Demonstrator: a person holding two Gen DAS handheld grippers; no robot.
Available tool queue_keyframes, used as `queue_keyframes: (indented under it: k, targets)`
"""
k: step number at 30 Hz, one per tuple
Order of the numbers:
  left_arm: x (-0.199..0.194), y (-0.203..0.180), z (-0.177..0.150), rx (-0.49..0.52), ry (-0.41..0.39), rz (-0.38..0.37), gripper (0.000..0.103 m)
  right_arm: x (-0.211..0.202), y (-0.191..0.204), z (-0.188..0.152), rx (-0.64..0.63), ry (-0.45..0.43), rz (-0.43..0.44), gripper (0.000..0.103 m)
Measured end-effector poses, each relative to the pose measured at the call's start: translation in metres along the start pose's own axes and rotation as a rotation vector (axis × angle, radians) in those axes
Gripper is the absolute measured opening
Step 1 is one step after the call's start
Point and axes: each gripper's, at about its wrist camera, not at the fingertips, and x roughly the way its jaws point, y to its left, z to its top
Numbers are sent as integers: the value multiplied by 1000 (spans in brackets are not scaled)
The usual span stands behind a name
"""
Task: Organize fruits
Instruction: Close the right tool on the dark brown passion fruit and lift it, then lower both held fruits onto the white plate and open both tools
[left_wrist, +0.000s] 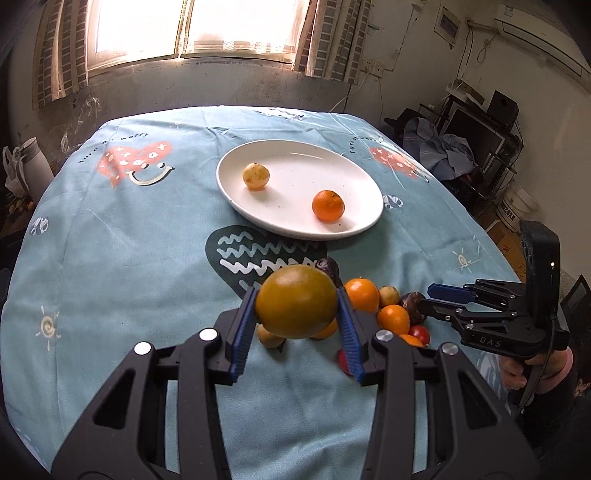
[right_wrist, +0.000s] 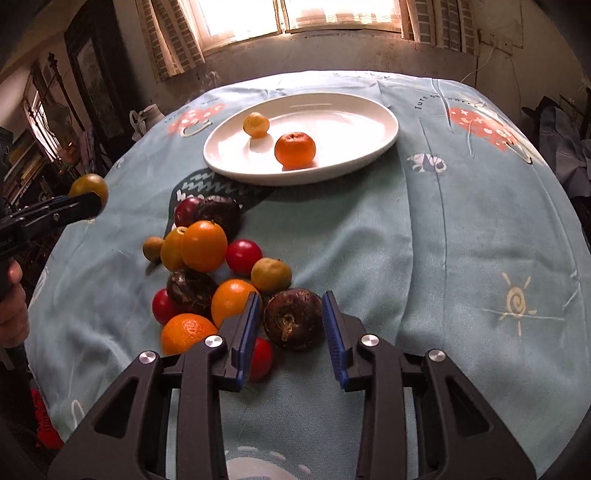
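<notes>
My left gripper (left_wrist: 296, 300) is shut on a greenish-yellow round fruit (left_wrist: 296, 301) and holds it above the fruit pile; it also shows in the right wrist view (right_wrist: 89, 185). A white oval plate (left_wrist: 332, 166) holds a small yellow fruit (left_wrist: 255, 176) and a mandarin (left_wrist: 328, 205). My right gripper (right_wrist: 290, 306) is open, its jaws on either side of a dark brown fruit (right_wrist: 293, 319) lying on the cloth. The pile (right_wrist: 207, 258) has oranges, red fruits, dark brown fruits and small yellow-green ones.
A light blue patterned tablecloth (left_wrist: 110, 258) covers the round table. The plate (right_wrist: 351, 122) sits beyond the pile, toward the window. A white jug (left_wrist: 31, 162) stands off the table's far left. Clutter and a bucket (left_wrist: 517, 206) are at the right.
</notes>
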Motion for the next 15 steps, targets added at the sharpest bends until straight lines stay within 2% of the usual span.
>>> queue_keyframes:
  k: [2,4,8,11,15]
  targets:
    - [-4,1,-5,2,-4,5,43,7,2,-4,-18,34,-36,37]
    - [-9,3,-8,3,-10,2,43,10,2,-5,-28,54,-35,38]
    - [-13,5,-12,-8,-22,-6,43,24,9,8,-72,126,-52,44]
    - [-15,6,-14,-16,-27,-12,43,36,6,15,-51,178,-31,42]
    - [-22,8,-17,0,-36,-3,43,21,11,10,-100,155,-65,41]
